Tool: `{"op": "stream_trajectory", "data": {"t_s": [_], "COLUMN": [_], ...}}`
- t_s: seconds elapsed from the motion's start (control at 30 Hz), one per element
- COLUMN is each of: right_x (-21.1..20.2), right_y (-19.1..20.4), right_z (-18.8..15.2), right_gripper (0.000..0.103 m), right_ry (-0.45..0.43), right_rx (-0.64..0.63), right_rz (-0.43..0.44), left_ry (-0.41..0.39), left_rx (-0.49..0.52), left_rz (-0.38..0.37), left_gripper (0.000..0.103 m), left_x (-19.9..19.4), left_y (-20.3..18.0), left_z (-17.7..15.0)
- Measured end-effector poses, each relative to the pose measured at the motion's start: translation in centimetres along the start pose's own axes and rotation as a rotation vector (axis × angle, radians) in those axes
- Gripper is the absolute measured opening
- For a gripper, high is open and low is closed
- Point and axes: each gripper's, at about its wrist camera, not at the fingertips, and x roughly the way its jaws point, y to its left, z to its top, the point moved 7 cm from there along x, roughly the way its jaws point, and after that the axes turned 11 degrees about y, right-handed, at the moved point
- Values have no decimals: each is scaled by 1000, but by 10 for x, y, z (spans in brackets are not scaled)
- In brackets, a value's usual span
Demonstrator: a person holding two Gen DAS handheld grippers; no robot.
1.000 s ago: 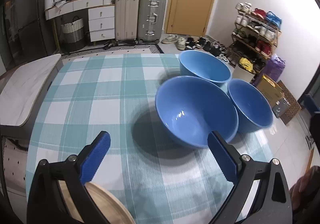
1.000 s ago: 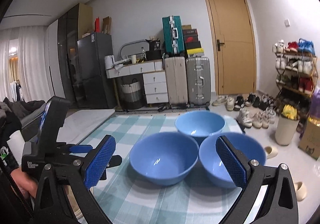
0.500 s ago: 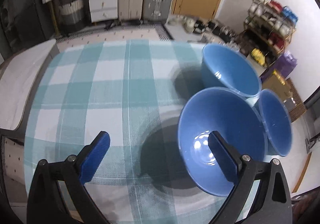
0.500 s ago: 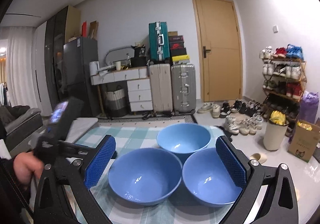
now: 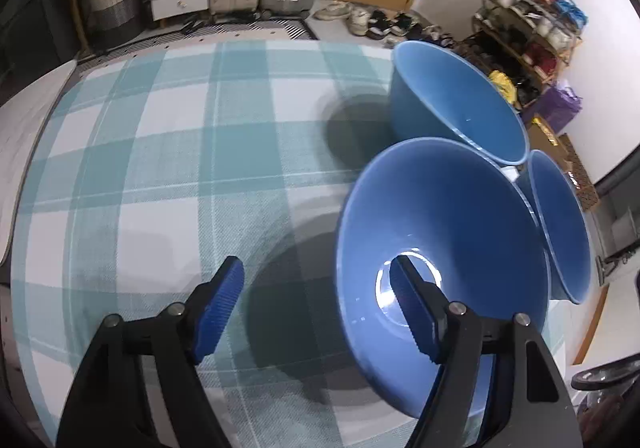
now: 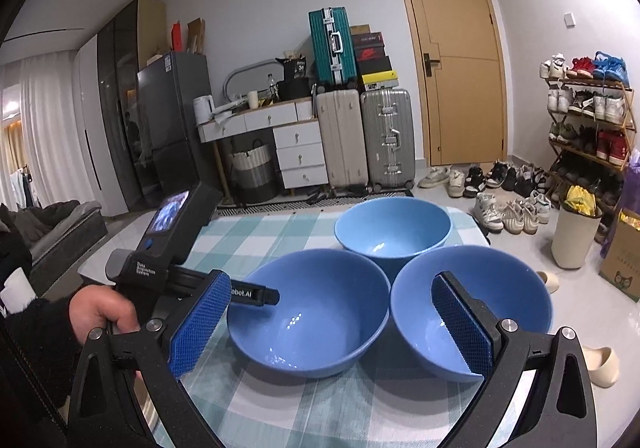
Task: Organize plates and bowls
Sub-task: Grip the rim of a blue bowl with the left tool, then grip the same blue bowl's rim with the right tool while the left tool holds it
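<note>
Three blue bowls stand close together on a teal checked tablecloth (image 5: pixel 160 168). The near bowl (image 5: pixel 440 216) is the left bowl (image 6: pixel 320 312) in the right wrist view. Behind it stands the far bowl (image 5: pixel 460 100) (image 6: pixel 392 228), and beside it the right bowl (image 5: pixel 564 220) (image 6: pixel 500 288). My left gripper (image 5: pixel 316 264) points steeply down and straddles the near bowl's left rim, one finger (image 6: pixel 256 294) inside and one outside. Its jaws are closing, and the pads stand clear of the wall. My right gripper (image 6: pixel 331 280) hangs open in front of the bowls, holding nothing.
A person's hand (image 6: pixel 96 312) grips the left tool. The bowls sit near the table's right edge, with floor, shoes (image 6: pixel 500 212) and a bin (image 6: pixel 576 232) beyond. Suitcases (image 6: pixel 384 136), drawers (image 6: pixel 300 152) and a door (image 6: pixel 456 68) line the far wall. Open cloth lies left of the bowls.
My left gripper moved right and down over the near bowl's rim, tilted steeper, and its jaws narrowed. The wooden plate left its view. My right gripper sank a little toward the bowls.
</note>
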Motion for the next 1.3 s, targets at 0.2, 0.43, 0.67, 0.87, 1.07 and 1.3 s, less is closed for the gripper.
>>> {"op": "stream_trajectory", "data": {"t_s": [0.2, 0.43, 0.67, 0.87, 1.07, 1.3], "right_x": [8, 8, 11, 17, 24, 33], "right_y": [-4, -9, -16, -18, -12, 6], "right_z": [-9, -9, -10, -12, -16, -20], "right_gripper": [102, 102, 102, 102, 102, 102], "right_ry": [24, 45, 80, 113, 161, 205], "right_rx": [23, 43, 80, 88, 98, 46], "right_rz": [11, 16, 27, 39, 88, 104], "left_ry": [15, 41, 50, 57, 60, 64], "left_rx": [25, 36, 55, 57, 93, 121], "left_rz": [23, 2, 45, 50, 106, 140], "left_gripper": [40, 17, 14, 14, 14, 14], "left_x": [3, 10, 9, 9, 8, 1], "left_y": [0, 0, 0, 3, 8, 17], "left_z": [1, -4, -8, -8, -12, -15]}}
